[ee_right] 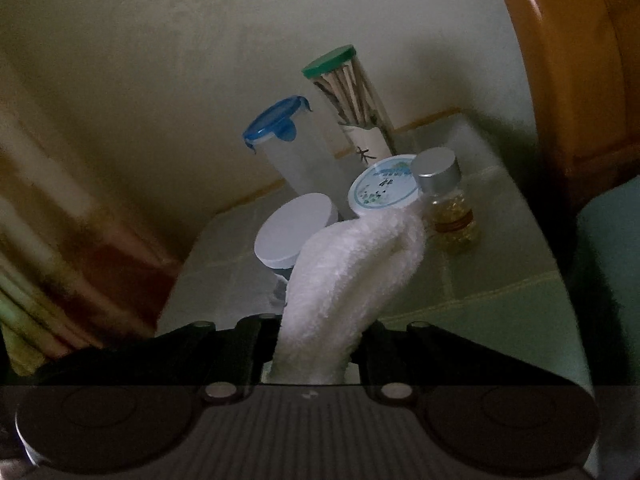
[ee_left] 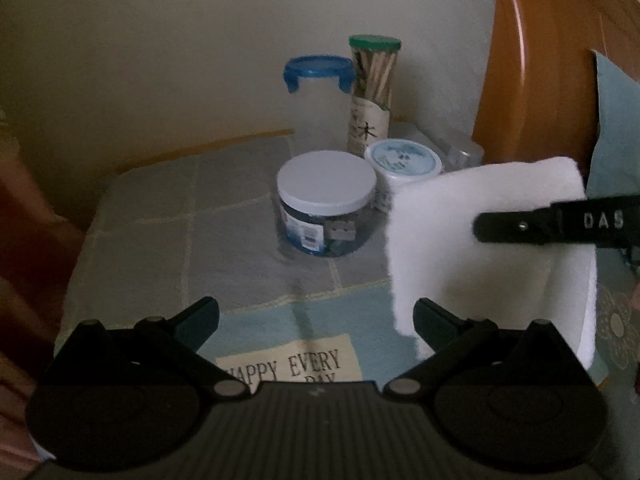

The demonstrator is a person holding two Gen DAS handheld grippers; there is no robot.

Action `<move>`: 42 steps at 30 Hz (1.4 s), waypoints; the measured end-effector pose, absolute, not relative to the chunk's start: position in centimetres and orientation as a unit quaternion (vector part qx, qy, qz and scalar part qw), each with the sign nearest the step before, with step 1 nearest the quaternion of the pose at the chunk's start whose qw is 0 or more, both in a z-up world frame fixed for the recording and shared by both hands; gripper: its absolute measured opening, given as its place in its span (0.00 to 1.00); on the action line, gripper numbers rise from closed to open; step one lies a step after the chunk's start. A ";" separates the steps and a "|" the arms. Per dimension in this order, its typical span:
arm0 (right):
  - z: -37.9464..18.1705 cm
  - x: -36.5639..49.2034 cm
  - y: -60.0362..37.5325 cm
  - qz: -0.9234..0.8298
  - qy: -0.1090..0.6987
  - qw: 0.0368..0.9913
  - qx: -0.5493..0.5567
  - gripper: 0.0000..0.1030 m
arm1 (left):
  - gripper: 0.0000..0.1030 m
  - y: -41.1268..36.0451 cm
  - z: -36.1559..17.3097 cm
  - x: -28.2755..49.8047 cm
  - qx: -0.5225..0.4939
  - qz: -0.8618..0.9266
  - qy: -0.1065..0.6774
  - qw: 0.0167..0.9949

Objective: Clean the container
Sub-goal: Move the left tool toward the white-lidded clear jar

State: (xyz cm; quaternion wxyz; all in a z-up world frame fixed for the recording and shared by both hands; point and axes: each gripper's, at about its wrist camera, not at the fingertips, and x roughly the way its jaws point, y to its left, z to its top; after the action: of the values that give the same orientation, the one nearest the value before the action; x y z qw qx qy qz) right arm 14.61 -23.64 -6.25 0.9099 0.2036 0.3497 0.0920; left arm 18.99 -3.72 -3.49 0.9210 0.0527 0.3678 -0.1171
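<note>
A squat clear jar with a white lid [ee_left: 326,194] [ee_right: 295,230] stands mid-table, dark contents inside. My left gripper [ee_left: 316,322] hovers in front of it, open and empty, fingers wide apart. My right gripper [ee_right: 316,344] is shut on a folded white cloth [ee_right: 352,272], which droops forward toward the jars. In the left wrist view that cloth [ee_left: 480,248] hangs at the right, pinched by the right gripper's black finger [ee_left: 520,226]. Behind stand a tall frosted container with a blue clip lid [ee_left: 318,74] [ee_right: 276,128] and a small tub with a printed lid [ee_left: 404,160] [ee_right: 384,186].
A green-capped tube of sticks [ee_left: 372,92] [ee_right: 352,92] stands at the back. A small glass bottle with a silver cap [ee_right: 444,200] sits at the right. The table wears a checked cloth [ee_left: 160,240] printed "HAPPY EVERY DAY". A wooden chair back [ee_left: 532,60] rises at the right, wall behind.
</note>
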 end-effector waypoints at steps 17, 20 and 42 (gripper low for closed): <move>-3.5 12.5 -24.4 0.049 0.329 0.930 0.155 0.12 | 1.00 -6.2 -5.8 22.4 0.056 -0.076 0.245 0.965; -3.7 12.0 -25.1 0.044 0.333 0.929 0.158 0.12 | 1.00 -8.1 -7.2 23.7 0.093 -0.066 0.241 0.964; -3.4 12.4 -27.3 0.050 0.325 0.928 0.174 0.12 | 1.00 -10.0 -10.9 29.4 0.029 -0.086 0.252 0.964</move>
State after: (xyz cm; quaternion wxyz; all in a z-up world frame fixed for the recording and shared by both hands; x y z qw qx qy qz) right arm 12.39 -27.29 -3.40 0.9281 0.1739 0.3255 0.0497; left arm 29.41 -10.02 -10.92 0.9635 0.0290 0.2517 -0.0861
